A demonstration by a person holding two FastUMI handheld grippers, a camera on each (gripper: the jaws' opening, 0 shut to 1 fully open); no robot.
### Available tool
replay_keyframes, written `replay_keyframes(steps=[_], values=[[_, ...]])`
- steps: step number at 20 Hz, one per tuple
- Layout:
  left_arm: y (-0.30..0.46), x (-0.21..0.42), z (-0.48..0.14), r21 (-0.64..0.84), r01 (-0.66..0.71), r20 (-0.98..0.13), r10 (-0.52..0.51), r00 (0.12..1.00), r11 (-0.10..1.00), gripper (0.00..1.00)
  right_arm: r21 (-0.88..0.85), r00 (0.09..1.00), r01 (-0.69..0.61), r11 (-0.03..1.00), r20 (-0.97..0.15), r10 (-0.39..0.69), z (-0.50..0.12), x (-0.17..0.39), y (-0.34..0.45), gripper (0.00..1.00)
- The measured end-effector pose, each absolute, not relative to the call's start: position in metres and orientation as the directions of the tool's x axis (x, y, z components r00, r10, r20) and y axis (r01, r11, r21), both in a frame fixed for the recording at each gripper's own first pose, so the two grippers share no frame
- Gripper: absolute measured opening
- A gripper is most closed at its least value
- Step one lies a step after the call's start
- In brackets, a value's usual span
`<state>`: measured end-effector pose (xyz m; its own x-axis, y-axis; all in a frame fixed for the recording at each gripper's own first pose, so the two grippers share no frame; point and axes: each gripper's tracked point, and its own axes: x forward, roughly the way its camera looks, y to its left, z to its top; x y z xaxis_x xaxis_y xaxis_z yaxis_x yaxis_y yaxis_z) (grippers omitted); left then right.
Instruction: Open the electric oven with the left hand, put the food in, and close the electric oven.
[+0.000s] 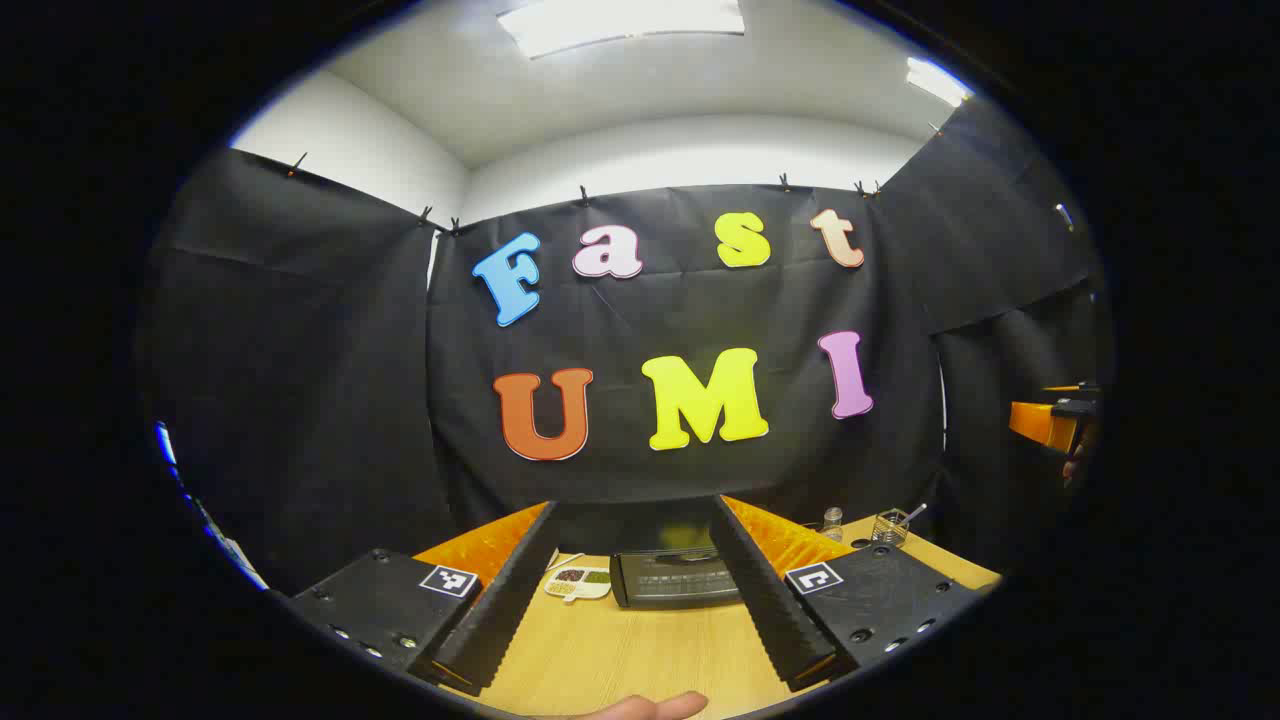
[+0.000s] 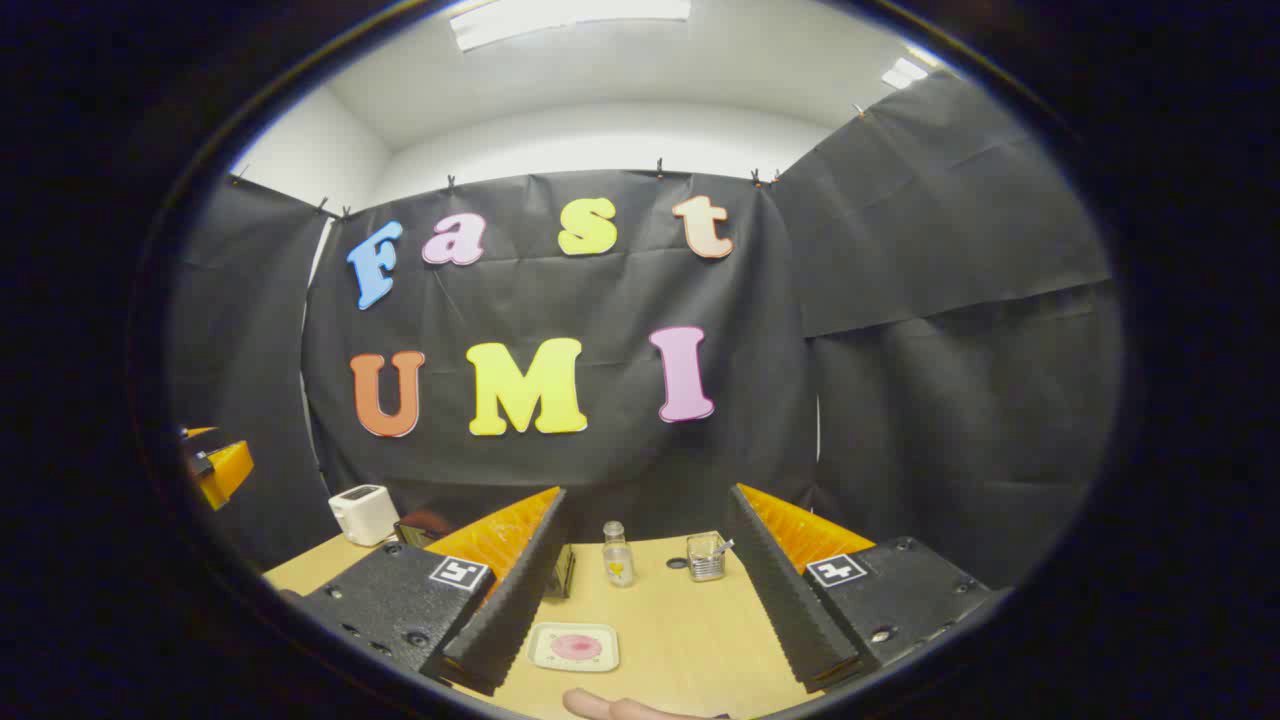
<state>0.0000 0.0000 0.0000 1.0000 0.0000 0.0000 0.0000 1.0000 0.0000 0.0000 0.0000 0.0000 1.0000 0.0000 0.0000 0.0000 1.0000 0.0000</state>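
Note:
The black electric oven point(image 1: 672, 578) stands on the wooden table point(image 1: 640, 650) straight ahead in the left gripper view, its door shut. My left gripper point(image 1: 635, 508) is open, well short of the oven, which appears between its fingers. In the right gripper view a white square plate with a pink piece of food point(image 2: 574, 646) lies close in front. My right gripper point(image 2: 648, 492) is open above it, the plate just inside its left finger. A dark corner of the oven point(image 2: 562, 572) peeks from behind that finger.
A small white tray of dark and green food point(image 1: 578, 583) lies left of the oven. A glass bottle point(image 2: 617, 553) and a glass cup with a spoon point(image 2: 706, 556) stand at the back. A white appliance point(image 2: 362, 513) sits back left. A person's fingertip point(image 2: 610, 708) shows at the bottom edge.

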Motion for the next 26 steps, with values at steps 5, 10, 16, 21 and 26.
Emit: replay_keyframes(steps=[5, 10, 16, 21, 26], values=[[0.0, 0.007, -0.01, 0.004, -0.015, -0.019, 0.015, 1.0, 1.0, 0.96, 0.005, 1.0, -0.026, 1.0, -0.002, 0.026, -0.001, -0.003, 0.002, 0.96], [-0.008, 0.015, -0.021, -0.007, 0.008, -0.034, -0.008, 0.999, 1.0, 0.96, -0.001, 0.999, -0.034, 0.999, 0.0, 0.034, -0.005, 0.008, 0.001, 0.96], [-0.024, 0.045, -0.051, -0.038, 0.065, -0.068, -0.067, 0.995, 0.997, 0.96, 0.014, 0.999, -0.051, 0.999, -0.006, 0.052, -0.017, 0.038, -0.002, 0.96], [-0.042, 0.097, -0.084, -0.035, 0.105, -0.133, -0.109, 0.985, 0.994, 0.96, 0.008, 0.997, -0.07, 0.998, -0.033, 0.07, -0.03, 0.066, 0.0, 0.96], [-0.062, 0.154, -0.128, -0.021, 0.149, -0.241, -0.149, 0.959, 0.989, 0.96, -0.009, 0.996, -0.082, 0.997, -0.047, 0.081, -0.04, 0.078, -0.002, 0.96]])
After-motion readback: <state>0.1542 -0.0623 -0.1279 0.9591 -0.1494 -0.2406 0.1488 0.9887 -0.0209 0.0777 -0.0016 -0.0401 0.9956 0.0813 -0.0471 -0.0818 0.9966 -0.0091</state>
